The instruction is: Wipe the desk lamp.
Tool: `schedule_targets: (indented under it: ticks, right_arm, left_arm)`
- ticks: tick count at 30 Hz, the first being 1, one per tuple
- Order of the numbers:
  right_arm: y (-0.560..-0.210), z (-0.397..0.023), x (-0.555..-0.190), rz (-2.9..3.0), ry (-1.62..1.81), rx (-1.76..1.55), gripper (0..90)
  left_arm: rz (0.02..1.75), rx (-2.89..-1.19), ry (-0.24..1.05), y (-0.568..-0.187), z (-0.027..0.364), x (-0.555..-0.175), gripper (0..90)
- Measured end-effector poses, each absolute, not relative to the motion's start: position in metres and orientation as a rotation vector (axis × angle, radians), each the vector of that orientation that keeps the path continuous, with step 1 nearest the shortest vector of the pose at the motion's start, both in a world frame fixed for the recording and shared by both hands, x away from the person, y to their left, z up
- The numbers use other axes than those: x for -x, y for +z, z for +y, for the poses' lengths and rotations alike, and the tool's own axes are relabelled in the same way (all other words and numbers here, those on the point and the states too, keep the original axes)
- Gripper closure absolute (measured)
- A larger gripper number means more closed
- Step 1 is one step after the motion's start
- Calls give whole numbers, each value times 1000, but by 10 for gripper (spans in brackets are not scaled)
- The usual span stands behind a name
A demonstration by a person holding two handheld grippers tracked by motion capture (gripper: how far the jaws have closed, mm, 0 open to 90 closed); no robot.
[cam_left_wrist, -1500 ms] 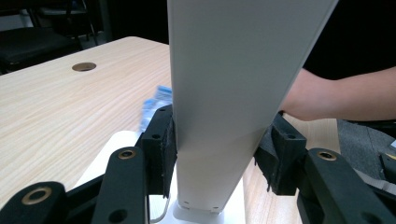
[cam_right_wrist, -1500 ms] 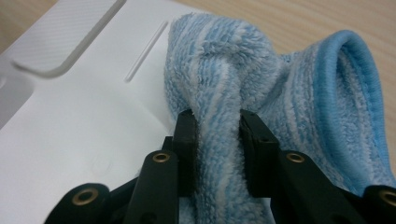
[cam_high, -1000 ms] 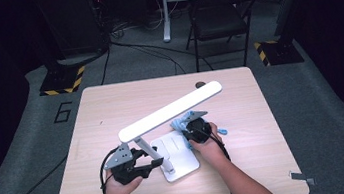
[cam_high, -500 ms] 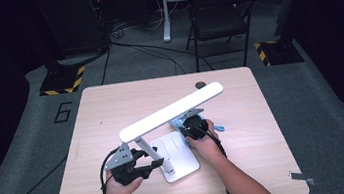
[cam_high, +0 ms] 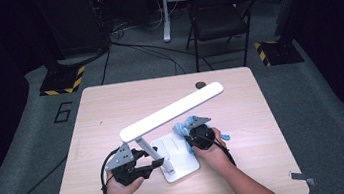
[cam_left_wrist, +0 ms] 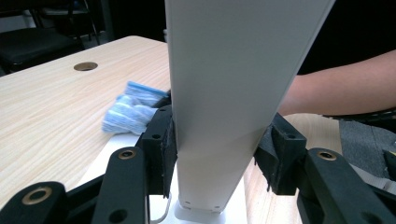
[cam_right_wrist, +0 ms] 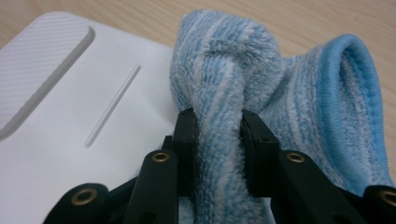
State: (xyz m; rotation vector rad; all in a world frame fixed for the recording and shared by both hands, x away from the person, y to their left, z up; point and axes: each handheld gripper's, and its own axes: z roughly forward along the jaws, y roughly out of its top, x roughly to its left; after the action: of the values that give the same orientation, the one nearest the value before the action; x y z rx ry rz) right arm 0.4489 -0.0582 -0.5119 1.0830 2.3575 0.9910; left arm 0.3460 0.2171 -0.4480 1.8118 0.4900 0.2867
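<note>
No containers on the table (cam_high: 111, 110), just a white desk lamp (cam_high: 172, 111) and a blue cloth (cam_high: 182, 126). Left gripper (cam_high: 138, 166) clamped on the lamp's upright arm (cam_left_wrist: 224, 93) near its foot, pads pressed on both sides. Right gripper (cam_right_wrist: 215, 122) pinching a bunched fold of cloth; its jaws have just been closing, cloth between them. Cloth sits at the far right edge of the lamp base (cam_right_wrist: 70, 116), part on the base, part on the table beside it. Lamp head runs diagonally above, low end over the left gripper, high end toward the far right, partly overhanging the right gripper. Grommet hole (cam_high: 200, 84) at the table's far edge, near the head's tip. Beyond the table: folding chair (cam_high: 220, 20), two striped stand bases (cam_high: 62, 81), floor cables
</note>
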Motion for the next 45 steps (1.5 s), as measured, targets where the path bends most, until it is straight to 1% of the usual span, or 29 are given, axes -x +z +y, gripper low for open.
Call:
schedule_targets:
  ticks: [15,20,36,45]
  right_arm:
    - [-511,-94,-384,2453,1030,-1023,697]
    - [-509,-102,-370,2487,1028,-1009,693]
    - [-508,-104,-366,2434,1037,-1022,679]
    - [-501,-120,-369,2374,1076,-1047,676]
  left_arm:
    - [498,-1805,283,-449,218,-346,524]
    - [501,-1807,290,-449,218,-345,525]
    - [509,-1816,309,-447,218,-345,527]
    - [538,-1807,336,-447,214,-351,527]
